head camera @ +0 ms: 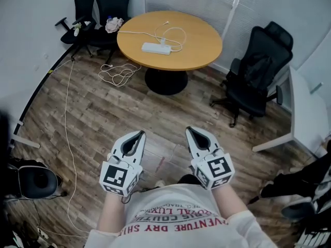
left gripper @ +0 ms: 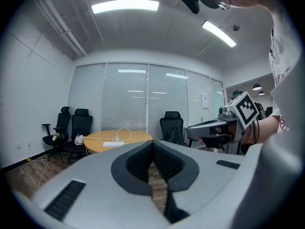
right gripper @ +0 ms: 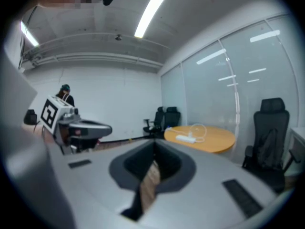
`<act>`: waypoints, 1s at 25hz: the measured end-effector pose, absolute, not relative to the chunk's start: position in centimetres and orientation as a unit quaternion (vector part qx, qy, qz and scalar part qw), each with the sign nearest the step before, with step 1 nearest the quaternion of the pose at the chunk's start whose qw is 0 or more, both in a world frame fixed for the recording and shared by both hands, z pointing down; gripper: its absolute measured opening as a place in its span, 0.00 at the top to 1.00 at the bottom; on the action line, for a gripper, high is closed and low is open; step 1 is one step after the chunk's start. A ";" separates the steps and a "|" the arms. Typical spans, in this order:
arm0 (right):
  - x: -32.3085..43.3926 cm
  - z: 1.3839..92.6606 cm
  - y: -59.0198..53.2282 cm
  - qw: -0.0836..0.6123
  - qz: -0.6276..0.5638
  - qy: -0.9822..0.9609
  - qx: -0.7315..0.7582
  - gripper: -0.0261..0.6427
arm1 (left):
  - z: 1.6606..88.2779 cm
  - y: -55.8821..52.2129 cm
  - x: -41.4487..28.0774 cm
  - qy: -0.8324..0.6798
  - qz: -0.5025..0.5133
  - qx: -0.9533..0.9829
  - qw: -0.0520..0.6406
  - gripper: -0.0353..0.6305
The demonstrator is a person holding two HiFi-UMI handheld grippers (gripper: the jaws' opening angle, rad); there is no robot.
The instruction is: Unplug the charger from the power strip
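A white power strip [head camera: 156, 48] lies on the round wooden table [head camera: 199, 50] far ahead of me, with a white charger [head camera: 162, 40] plugged into it and its cable looped beside it. My left gripper [head camera: 139, 134] and right gripper [head camera: 189, 130] hang side by side over the wood floor, well short of the table, both shut on nothing. In the left gripper view the power strip [left gripper: 113, 144] shows small on the table [left gripper: 138, 136] beyond the closed left gripper [left gripper: 152, 143]. The right gripper view shows the power strip [right gripper: 186, 138] past the closed right gripper [right gripper: 154, 149].
A black office chair [head camera: 258, 71] stands right of the table, two more chairs [head camera: 98, 9] at the back left. A coil of white cable [head camera: 119, 75] lies on the floor by the table's foot. A white desk [head camera: 302, 112] is at the right.
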State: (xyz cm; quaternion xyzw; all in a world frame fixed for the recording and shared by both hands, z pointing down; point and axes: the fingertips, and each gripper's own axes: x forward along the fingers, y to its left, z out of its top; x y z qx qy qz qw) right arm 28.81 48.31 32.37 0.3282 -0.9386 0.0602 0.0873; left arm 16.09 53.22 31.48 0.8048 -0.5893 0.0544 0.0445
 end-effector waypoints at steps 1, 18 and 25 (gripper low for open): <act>28.0 32.5 48.5 0.089 0.059 -0.939 0.327 0.92 | 31.6 53.4 15.5 -0.588 0.059 0.806 0.043 0.90; 19.0 35.9 35.4 0.112 0.069 -0.953 0.274 0.92 | 33.3 41.3 6.0 -0.642 0.063 0.761 0.060 0.90; 16.1 34.8 23.2 0.102 0.057 -0.956 0.270 0.92 | 33.2 29.2 3.4 -0.643 0.066 0.761 0.062 0.90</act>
